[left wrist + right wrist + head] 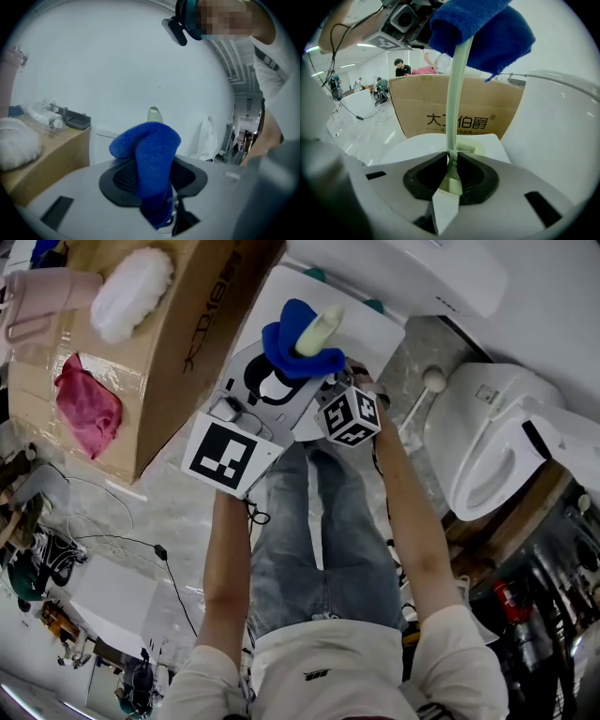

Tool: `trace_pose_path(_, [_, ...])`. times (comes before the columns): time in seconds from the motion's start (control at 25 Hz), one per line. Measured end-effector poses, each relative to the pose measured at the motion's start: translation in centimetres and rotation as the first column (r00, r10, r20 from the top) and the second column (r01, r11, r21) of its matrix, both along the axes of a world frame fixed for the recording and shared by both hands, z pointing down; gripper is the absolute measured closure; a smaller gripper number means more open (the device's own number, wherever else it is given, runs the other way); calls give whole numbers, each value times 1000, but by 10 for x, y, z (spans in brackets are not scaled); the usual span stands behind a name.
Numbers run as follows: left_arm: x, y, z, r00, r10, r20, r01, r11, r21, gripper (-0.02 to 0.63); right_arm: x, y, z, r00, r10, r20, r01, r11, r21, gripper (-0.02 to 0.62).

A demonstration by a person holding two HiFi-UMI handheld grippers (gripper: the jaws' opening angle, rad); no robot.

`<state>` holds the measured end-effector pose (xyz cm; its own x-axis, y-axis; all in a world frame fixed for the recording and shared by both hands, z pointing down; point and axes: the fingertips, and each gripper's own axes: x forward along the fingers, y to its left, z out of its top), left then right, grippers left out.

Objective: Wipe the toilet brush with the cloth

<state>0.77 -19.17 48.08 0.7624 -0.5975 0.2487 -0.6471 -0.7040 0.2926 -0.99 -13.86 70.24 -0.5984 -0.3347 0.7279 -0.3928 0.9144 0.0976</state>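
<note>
The toilet brush's pale green handle (320, 330) stands up in front of me, its shaft (455, 98) running up from my right gripper (451, 161), which is shut on it low down. The blue cloth (287, 345) is wrapped over the handle's upper part (485, 28). My left gripper (152, 173) is shut on the cloth (151, 154); the handle's tip (153, 114) peeks out behind it. In the head view the left gripper (279, 371) and the right gripper (325, 382) meet under the cloth. The brush's lower end is hidden.
A cardboard box (178, 334) at the left carries a white fluffy duster (131, 292) and a pink cloth (89, 409). A white toilet (497, 446) stands at the right, a white tank (412, 273) beyond the grippers. Cables (141, 549) trail on the floor at the left.
</note>
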Motion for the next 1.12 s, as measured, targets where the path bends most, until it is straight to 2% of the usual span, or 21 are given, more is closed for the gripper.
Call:
trace_pose_path(0.2, [0, 0, -5, 999, 6, 40, -8, 999, 51, 435, 0, 0, -1, 1000, 5, -3, -5, 1000, 2, 532])
trace_pose_path(0.4, [-4, 3, 10, 996, 1, 84, -6, 998, 63, 462, -1, 0, -1, 1000, 4, -2, -4, 1000, 2, 532])
trace_pose_path(0.76, [-4, 12, 50, 995, -22, 96, 19, 999, 28, 489, 0, 0, 0, 1000, 6, 3, -6, 1000, 5, 532])
trace_pose_path(1.12, [-2, 21, 98, 990, -3, 139, 7, 1000, -27, 492, 0, 0, -1, 1000, 7, 15, -7, 1000, 8, 532])
